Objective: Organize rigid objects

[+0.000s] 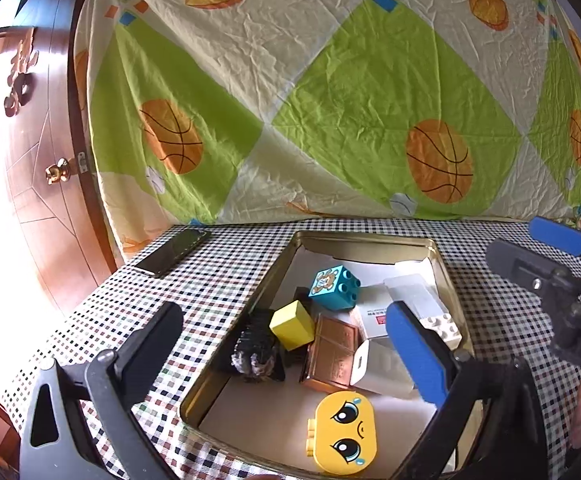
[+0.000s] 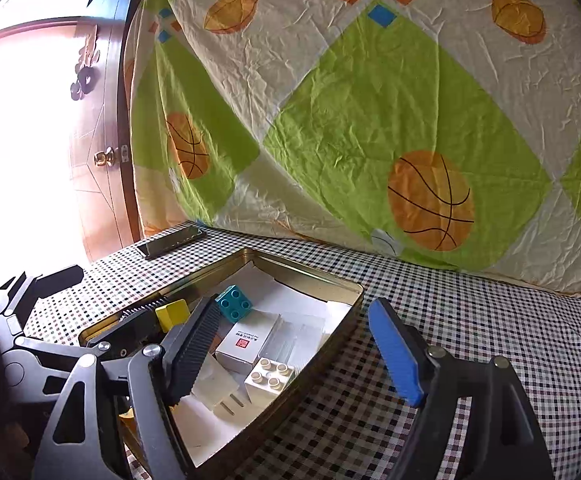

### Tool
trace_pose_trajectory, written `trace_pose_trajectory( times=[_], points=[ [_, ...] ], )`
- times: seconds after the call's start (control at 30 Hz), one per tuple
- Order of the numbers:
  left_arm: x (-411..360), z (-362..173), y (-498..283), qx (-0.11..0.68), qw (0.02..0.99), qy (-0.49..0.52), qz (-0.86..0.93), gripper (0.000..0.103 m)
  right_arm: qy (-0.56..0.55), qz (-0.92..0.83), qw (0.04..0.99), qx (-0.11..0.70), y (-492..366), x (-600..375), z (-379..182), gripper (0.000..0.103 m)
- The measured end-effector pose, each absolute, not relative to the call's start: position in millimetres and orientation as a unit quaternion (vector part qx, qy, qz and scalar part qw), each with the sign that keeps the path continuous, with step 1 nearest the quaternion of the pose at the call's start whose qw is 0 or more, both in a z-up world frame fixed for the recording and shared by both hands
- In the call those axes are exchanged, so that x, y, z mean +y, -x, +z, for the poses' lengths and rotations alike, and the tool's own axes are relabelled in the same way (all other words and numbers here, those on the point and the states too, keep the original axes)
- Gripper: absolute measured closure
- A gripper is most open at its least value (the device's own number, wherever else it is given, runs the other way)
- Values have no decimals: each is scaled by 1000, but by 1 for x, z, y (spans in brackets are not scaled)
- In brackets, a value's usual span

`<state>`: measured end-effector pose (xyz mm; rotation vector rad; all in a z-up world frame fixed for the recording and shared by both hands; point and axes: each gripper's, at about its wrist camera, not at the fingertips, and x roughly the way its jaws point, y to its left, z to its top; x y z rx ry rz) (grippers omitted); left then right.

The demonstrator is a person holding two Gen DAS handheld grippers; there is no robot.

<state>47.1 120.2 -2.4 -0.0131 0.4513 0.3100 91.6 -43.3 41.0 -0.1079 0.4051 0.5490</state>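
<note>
Resting on a checked tablecloth (image 1: 226,280), a gold metal tin (image 1: 370,238) holds the sorted items. In the left wrist view, a teal stud brick (image 1: 334,286) with a bear print sits toward 12 o'clock inside the tin; a yellow cube (image 1: 292,324) lies just beside it at its 7 o'clock, touching a black bristly object (image 1: 254,346) further toward 9 o'clock. A copper-coloured case (image 1: 332,354) lies near the tin's centre, with a white charger plug (image 1: 374,366) against its 3 o'clock edge. A white printed box (image 1: 372,316) and a white stud brick (image 1: 444,328) occupy the 3 o'clock side. A yellow crying-face brick (image 1: 346,434) lies at 6 o'clock on the paper lining.

The left gripper (image 1: 290,352) hangs above the tin, jaws spread wide, pinching nothing. The right gripper (image 2: 294,352) also has its jaws spread: its dark ribbed finger is over the tin interior and its blue pad is outside the tin wall, over the cloth, with nothing held.

A black phone (image 1: 174,250) lies on the cloth at 10 o'clock, well apart from the tin. A basketball-print sheet (image 1: 330,92) hangs behind at 12 o'clock; a wooden door (image 1: 46,168) stands at 9 o'clock.
</note>
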Motion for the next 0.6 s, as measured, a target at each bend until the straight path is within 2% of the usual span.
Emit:
trace_pose_trajectory(
  times=[0.23,0.6],
  points=[
    [138,-2,-41,226,961,49,154,0,42,281,940,191,-83,-46,45,23],
    [136,5,-34,212,962,28,172,0,46,289,937,190,-75,-46,42,23]
  ],
)
